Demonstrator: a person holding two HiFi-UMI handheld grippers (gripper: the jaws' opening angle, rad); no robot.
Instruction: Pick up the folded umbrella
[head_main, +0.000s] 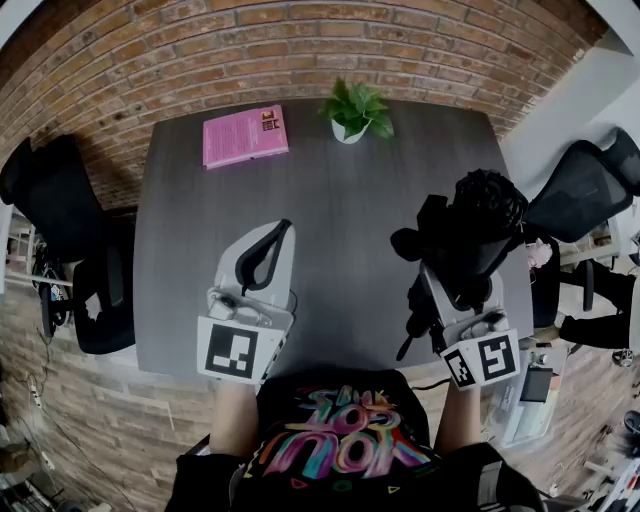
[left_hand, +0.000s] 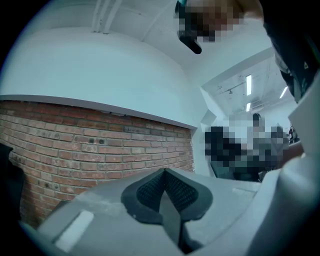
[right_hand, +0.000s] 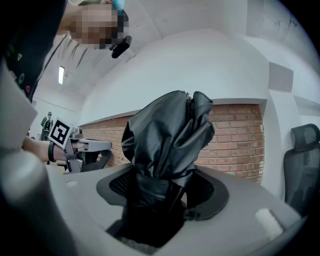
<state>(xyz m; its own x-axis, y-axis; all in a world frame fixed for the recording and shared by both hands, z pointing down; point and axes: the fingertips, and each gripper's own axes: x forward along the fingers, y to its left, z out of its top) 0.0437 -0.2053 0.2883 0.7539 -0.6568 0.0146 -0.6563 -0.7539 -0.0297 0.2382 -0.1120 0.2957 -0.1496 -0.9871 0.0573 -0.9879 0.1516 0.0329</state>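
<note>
- Head view: the right tongs (head_main: 452, 283) pinch the one folded umbrella (head_main: 478, 215), a black bundle held over the bench (head_main: 340, 210) near its right edge and, as far as I can judge, clear of the top. The left tongs (head_main: 276, 238) hover over the near edge with nothing in them. I also count one pink book (head_main: 245, 135) and one potted plant (head_main: 355, 110) along the far edge, and two office chairs (head_main: 55, 220), one on each side.
- Left gripper view: the left tongs (left_hand: 164, 192) are pressed together with nothing between them, and a brick wall (left_hand: 100, 145) lies beyond.
- Right gripper view: the right tongs (right_hand: 160, 195) are spread wide around the umbrella's (right_hand: 170, 135) lower end, with the pads squeezing the cloth. It looks light. The loose, slick fabric is likely to slide and crumple, so the firm core beneath the folds is the best place to hold it, which is about where the tongs bite now.
</note>
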